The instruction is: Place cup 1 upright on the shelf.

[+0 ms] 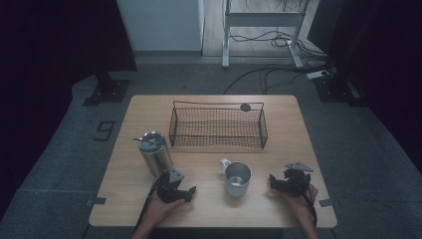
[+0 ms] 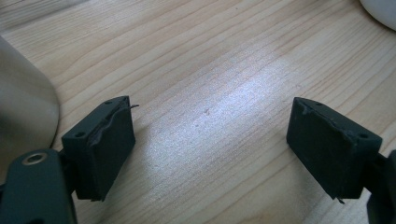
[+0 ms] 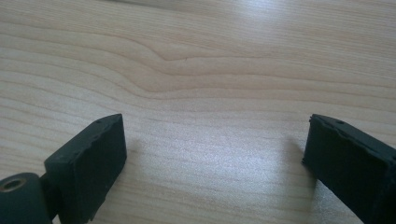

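I see my left gripper (image 1: 185, 191) resting on the wooden table (image 1: 209, 209) just below the steel tumbler (image 1: 155, 152), jaws spread with only bare wood between them. My right gripper (image 1: 279, 182) sits near the table's right edge, jaws spread and empty too. The metal mug (image 1: 237, 178) stands between them, before the wire basket (image 1: 217, 127).
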A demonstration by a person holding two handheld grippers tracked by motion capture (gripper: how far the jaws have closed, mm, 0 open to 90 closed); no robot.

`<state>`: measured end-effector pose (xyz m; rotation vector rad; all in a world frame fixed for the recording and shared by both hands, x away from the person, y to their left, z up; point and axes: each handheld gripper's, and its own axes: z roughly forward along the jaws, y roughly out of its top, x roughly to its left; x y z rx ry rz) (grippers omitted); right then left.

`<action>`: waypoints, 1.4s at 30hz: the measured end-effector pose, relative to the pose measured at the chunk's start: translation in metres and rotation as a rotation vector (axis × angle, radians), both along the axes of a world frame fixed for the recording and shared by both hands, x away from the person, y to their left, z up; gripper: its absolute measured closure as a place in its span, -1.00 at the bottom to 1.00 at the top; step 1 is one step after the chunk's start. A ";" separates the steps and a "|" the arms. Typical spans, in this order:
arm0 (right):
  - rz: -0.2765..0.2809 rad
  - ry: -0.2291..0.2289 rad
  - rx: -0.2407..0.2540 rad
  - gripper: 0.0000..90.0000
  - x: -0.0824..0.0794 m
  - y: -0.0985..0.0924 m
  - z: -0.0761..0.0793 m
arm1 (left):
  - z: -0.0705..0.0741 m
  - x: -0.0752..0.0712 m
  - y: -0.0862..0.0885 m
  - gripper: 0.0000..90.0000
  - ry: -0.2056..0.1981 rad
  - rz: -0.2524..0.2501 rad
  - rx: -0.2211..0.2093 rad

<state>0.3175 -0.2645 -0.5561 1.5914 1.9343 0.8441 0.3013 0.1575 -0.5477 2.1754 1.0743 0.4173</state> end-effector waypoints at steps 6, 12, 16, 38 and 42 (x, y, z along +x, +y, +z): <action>0.001 0.002 -0.001 -0.89 0.001 0.000 0.000 | 0.000 0.000 0.000 -0.67 0.000 -0.002 0.001; 0.001 -0.002 0.000 -0.84 -0.001 0.000 0.000 | 0.000 0.001 0.000 -0.67 0.000 -0.003 0.000; 0.003 -0.004 0.003 -0.83 -0.003 0.001 0.000 | 0.000 0.001 0.000 -0.67 0.000 -0.004 0.001; 0.013 -0.009 0.006 -0.79 -0.007 0.000 0.000 | 0.023 -0.012 0.011 -0.69 -0.076 -0.060 -0.079; 0.013 -0.009 0.006 -0.79 -0.007 -0.001 0.000 | 0.039 -0.016 0.019 -0.70 -0.091 -0.060 -0.130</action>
